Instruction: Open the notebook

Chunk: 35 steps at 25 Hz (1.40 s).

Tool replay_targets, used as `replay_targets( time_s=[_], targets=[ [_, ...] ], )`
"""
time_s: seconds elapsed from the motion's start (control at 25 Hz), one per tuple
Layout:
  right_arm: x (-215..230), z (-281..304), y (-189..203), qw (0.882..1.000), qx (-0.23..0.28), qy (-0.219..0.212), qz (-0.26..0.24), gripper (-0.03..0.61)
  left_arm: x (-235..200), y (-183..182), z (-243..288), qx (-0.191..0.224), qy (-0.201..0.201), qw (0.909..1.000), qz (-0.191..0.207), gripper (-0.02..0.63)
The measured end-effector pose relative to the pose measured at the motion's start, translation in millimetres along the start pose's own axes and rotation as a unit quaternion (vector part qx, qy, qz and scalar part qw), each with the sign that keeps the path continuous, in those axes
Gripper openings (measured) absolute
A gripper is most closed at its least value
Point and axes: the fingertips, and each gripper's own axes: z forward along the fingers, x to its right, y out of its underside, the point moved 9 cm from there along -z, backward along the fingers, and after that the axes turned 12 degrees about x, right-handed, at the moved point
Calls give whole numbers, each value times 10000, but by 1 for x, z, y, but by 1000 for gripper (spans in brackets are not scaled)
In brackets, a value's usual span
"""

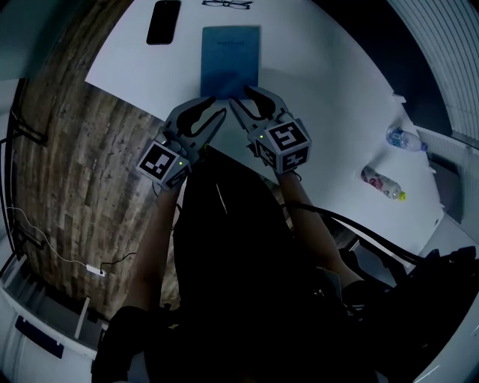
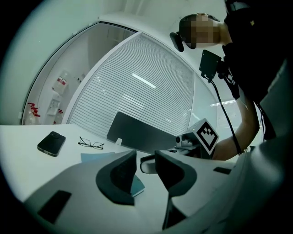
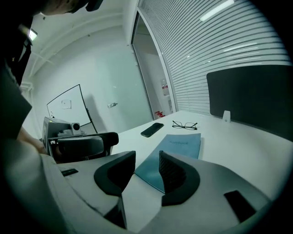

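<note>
A closed blue notebook (image 1: 230, 60) lies flat on the white table (image 1: 322, 75), straight ahead of me. Both grippers hover at its near edge, side by side. My left gripper (image 1: 213, 108) stands open by the near left corner, with nothing between its pads. My right gripper (image 1: 243, 97) is open too, tilted down over the near right part of the cover. In the left gripper view the notebook's corner (image 2: 137, 186) shows in the gap of the left gripper (image 2: 145, 167). In the right gripper view the cover (image 3: 178, 148) lies just beyond the right gripper (image 3: 147, 167), untouched.
A black phone (image 1: 163, 21) and a pair of glasses (image 1: 226, 4) lie beyond the notebook. Two plastic bottles (image 1: 405, 138) (image 1: 382, 182) lie on the table's right side. A dark divider panel (image 2: 137, 132) stands at the far edge. The table's left edge drops to wood flooring (image 1: 82, 164).
</note>
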Motion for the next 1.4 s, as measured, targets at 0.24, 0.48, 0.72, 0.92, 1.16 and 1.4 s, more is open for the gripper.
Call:
replay_targets(
  time_s=[0.24,0.48,0.72,0.92,1.16,1.4],
  targets=[
    [8,7,16,9996,-176,198,100,200,-10,12,-4,-53,-10,9999,-108,143],
    [19,11,33,9974,-416,538,222,269,-19,23,-8,-132,-37,9997,-221,164],
    [28,15,43,9953,-571,709,323,313,-24,34,-10,-254,-42,9991,-340,200],
    [34,18,49,9930,-632,907,414,337,-30,38,-14,-239,-131,9989,-388,209],
    [38,21,56,9902,-733,983,665,365,-34,40,-16,-215,-197,9986,-441,219],
    [47,17,61,9857,-831,1145,918,367,-33,39,-17,-207,-220,9986,-433,219]
  ],
)
